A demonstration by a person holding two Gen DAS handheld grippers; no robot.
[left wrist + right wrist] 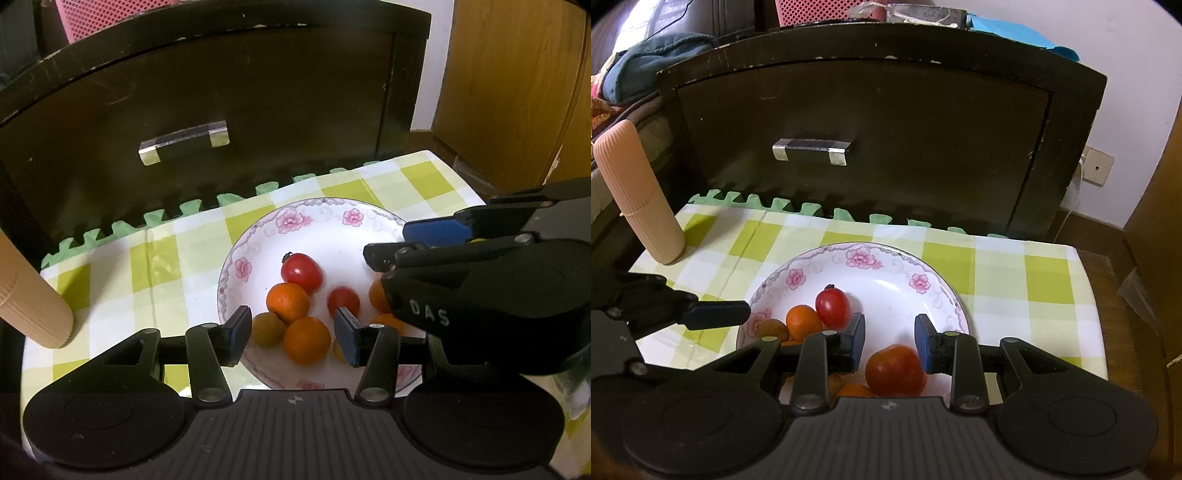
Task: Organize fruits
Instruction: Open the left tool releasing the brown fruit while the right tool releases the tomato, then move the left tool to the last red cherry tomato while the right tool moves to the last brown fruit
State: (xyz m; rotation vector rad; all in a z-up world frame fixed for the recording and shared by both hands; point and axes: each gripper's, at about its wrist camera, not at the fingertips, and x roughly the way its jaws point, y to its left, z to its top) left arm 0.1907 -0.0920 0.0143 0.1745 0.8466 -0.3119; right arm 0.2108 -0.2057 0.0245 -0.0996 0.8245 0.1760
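A white plate with pink flowers (pixel 291 221) (pixel 864 258) sits on a green-checked cloth and holds small fruits. Among them are a stemmed red tomato (pixel 301 273) (pixel 833 306), a second tomato (pixel 343 300) (pixel 895 369), several oranges (pixel 288 301) and an olive-brown fruit (pixel 267 328). My left gripper (pixel 293 332) is open over the plate's near side, with an orange (pixel 306 339) lying between and below its fingers. My right gripper (pixel 890 341) (pixel 388 240) is open above the plate's right side. The second tomato lies under its fingers, not held.
A beige ribbed cylinder (pixel 33 299) (pixel 642 206) stands at the cloth's left corner. A dark wooden cabinet with a drawer handle (pixel 184 142) (pixel 812 151) rises close behind the table. A green foam mat edge (pixel 783 205) runs along the back, and the table's right edge (pixel 1086 295) drops off.
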